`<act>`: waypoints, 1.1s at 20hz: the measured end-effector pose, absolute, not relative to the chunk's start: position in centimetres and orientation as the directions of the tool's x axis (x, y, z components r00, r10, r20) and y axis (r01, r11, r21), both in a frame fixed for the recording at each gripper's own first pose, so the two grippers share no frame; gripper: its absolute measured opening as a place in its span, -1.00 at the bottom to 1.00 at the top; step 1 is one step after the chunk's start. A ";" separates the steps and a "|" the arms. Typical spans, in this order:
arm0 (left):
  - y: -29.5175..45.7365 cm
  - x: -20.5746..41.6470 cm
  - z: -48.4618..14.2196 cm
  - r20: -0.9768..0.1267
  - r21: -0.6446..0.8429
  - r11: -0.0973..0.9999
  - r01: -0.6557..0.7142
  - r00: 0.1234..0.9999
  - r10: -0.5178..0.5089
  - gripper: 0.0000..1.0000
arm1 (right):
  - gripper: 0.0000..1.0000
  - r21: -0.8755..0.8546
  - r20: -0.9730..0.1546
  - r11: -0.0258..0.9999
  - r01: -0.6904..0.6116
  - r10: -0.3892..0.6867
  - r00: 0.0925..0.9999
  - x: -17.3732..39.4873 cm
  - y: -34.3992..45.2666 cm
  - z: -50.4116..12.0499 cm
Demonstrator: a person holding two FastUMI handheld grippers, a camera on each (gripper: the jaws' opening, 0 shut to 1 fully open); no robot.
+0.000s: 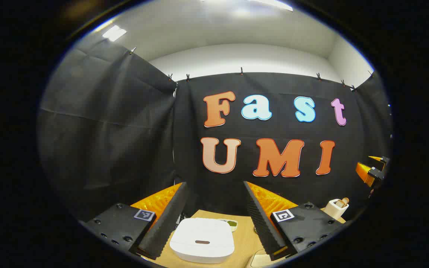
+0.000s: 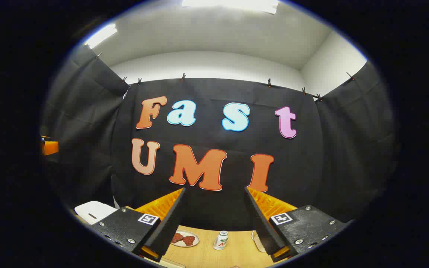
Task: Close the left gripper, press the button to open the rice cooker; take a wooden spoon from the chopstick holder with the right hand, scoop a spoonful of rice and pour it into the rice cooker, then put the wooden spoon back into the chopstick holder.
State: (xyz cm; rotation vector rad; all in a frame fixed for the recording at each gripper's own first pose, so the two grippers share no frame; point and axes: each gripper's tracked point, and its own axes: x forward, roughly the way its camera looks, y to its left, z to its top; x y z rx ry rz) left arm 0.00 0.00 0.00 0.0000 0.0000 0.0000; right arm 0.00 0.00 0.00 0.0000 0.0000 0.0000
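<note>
The white rice cooker (image 1: pixel 202 240) sits lid-down on the wooden table (image 1: pixel 246 238), low between the fingers of my left gripper (image 1: pixel 214 186), which is open and held well above it. The cooker's lid button (image 1: pixel 202 242) is a small dark slot. A white chopstick holder (image 1: pixel 335 208) with a wooden spoon handle (image 1: pixel 344 201) poking out stands at the right of the left gripper view. My right gripper (image 2: pixel 214 191) is open with nothing between its fingers; the rice cooker (image 2: pixel 93 211) shows at its lower left.
A small plate with brown pieces (image 2: pixel 184 239), a little white bottle (image 2: pixel 221 240) and the edge of a dish (image 2: pixel 256 238) lie on the table (image 2: pixel 207 253) in the right gripper view. The other gripper (image 1: pixel 372 169) shows at the right edge of the left gripper view.
</note>
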 end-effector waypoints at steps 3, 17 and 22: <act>0.3 -0.1 0.1 0.004 0.004 1.000 -0.011 1.000 0.011 1.00 | 0.87 0.007 -0.006 1.000 -0.021 0.021 1.000 0.1 0.6 -0.5; -5.3 3.5 -2.7 -0.052 0.008 0.991 0.134 0.990 -0.134 1.00 | 0.87 -0.017 -0.083 0.999 0.037 -0.038 0.996 -0.1 -0.6 -2.3; -6.3 4.6 -3.4 -0.058 0.012 0.987 0.159 0.986 -0.159 1.00 | 0.87 -0.015 -0.105 0.999 0.050 -0.052 0.993 0.2 -1.1 -3.6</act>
